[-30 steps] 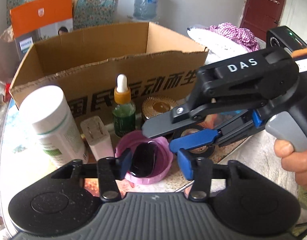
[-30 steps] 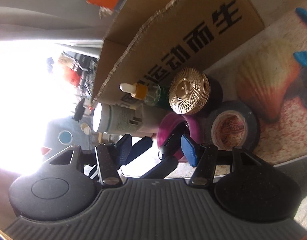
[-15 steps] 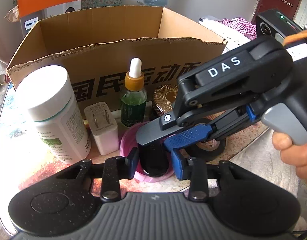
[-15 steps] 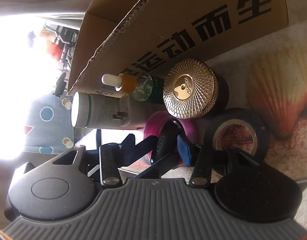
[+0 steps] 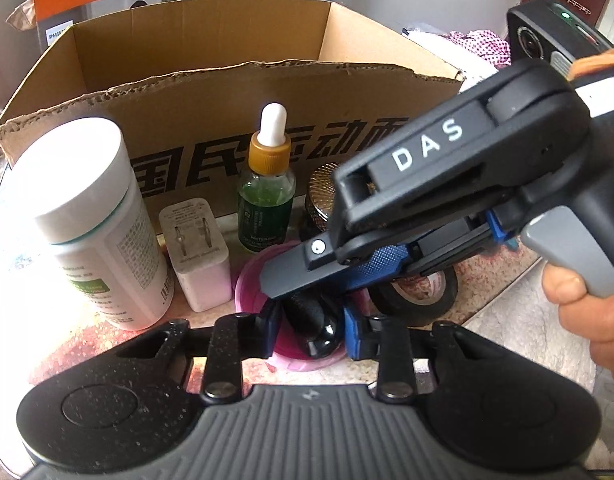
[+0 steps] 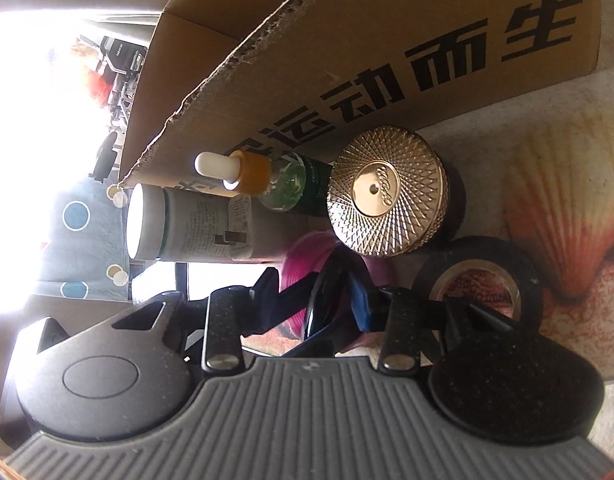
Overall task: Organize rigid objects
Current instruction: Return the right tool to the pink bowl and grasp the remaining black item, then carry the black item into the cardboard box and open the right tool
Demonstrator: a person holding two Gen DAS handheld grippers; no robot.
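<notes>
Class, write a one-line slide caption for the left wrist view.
Both tools, left and right, closing on a black object in a pink lid.

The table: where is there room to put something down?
Bare table lies right of the tape, and the box looks empty inside. Between white bottle, charger, dropper and pink lid it is crowded.

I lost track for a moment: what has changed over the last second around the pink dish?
Both claws have moved in on the black object lying in the pink dish, and their jaws have just been closing around it. The left claw now brackets it closely; the right claw reaches in from the right. Whether the pads press yet is unclear. The white bottle, dropper bottle, charger, tape roll and box stayed put.
</notes>
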